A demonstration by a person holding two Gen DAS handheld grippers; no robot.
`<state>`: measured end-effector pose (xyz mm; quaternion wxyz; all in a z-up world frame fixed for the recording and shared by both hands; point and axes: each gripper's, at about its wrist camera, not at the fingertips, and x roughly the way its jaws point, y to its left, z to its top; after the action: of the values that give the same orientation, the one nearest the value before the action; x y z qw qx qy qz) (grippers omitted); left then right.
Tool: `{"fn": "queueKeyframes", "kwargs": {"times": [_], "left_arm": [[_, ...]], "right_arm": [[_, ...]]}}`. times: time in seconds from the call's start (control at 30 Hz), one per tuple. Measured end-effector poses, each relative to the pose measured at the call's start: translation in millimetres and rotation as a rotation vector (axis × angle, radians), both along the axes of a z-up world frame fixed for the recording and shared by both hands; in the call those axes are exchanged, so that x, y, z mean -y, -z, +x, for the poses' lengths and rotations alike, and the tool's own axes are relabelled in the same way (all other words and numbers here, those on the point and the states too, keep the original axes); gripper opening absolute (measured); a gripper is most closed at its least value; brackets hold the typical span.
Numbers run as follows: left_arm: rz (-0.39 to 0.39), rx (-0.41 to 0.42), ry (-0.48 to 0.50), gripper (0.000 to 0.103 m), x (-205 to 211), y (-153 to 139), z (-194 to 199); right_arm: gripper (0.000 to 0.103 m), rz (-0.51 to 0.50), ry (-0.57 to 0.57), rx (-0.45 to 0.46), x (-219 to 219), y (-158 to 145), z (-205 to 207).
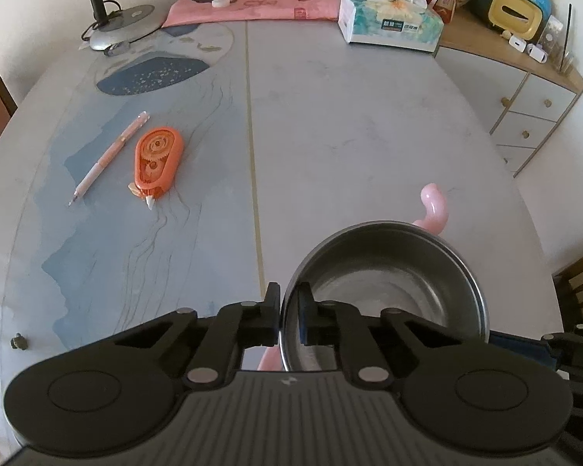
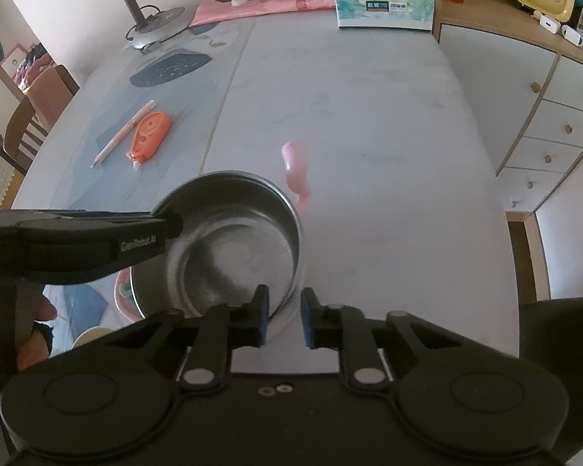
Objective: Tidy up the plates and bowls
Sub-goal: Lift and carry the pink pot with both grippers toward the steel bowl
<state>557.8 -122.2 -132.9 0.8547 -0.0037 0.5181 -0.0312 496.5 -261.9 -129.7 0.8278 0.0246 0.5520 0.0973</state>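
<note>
Steel bowl [image 1: 384, 291], thin, light, slick-walled, is pinched at its near-left rim by left gripper [image 1: 289, 310]; right gripper [image 2: 284, 316] straddles the near-right rim, jaws slightly apart.

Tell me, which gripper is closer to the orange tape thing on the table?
Left. The left gripper, shut on the steel bowl rim, sits on the orange correction tape's side. The right gripper straddles the bowl's opposite rim, farther away.

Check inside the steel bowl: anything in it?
The steel bowl looks empty: bare metal bottom. The left gripper pinches its rim, hiding a little of the inside. A pink thing beneath is mostly covered.
</note>
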Motion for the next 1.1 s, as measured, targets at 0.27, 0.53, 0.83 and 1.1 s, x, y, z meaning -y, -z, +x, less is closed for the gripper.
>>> {"fn": "queueKeyframes", "kwargs": {"times": [0.27,0.53,0.83,1.1], "left_arm": [[0.018,0.002,0.020,0.006,5.6,-9.3,-16.6],[0.011,0.033,0.032,0.005,9.8,-37.5,-43.0],[-0.011,0.055,0.055,0.005,12.8,-77.1,-90.5],[0.002,0.091,0.092,0.005,12.1,-113.2,-157.2]], "right_arm": [[0.011,-0.020,0.025,-0.019,0.5,-0.2,-7.5],[0.010,-0.022,0.039,0.018,4.6,-26.9,-33.9],[0.009,-0.025,0.070,0.058,9.9,-70.1,-78.9],[0.009,-0.036,0.093,0.096,2.5,-104.7,-140.2]]}}
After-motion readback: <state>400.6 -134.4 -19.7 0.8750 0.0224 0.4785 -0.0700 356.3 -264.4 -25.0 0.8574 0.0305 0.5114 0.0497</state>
